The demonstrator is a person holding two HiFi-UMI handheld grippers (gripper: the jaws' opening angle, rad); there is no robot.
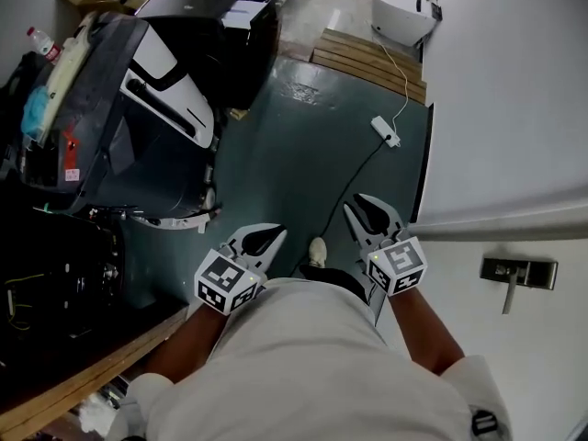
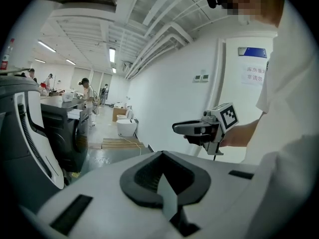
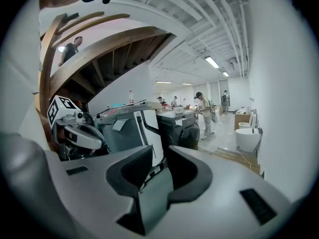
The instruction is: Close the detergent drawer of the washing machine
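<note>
- detergent drawer (image 1: 244, 14): probably the pale piece at the top of the black washing machine (image 1: 248, 58), far up the head view. too small to confirm, and i cannot tell how far out it stands.
- key relation: the washing machine lies ahead and to the left of both claws, well apart from them across the open floor (image 1: 303, 145). nothing is within reach yet.
- a grey unit with a white panel (image 1: 138, 99) sits nearer on the left, between the person and the washing machine's side of the room.
- left claw (image 1: 266, 237): held low in front of the body, tips together, nothing between them. it is on the side toward the machines, so it looks the nearer one.
- right claw (image 1: 360, 208): held beside the left, near the white wall (image 1: 496, 108). a narrow gap shows between the pads, nothing in it. its own view aims at the row of machines.
- drawer long axis (judgement): runs into the machine body, so the push must go straight along it against the drawer's front face.
- task state (judgement): approach not started, drawer not yet touched.
- next move needs a walk forward and left, then a claw raised to the machine's top edge, square to the drawer front.
- risk: pushing off-axis could jam the drawer.
</note>
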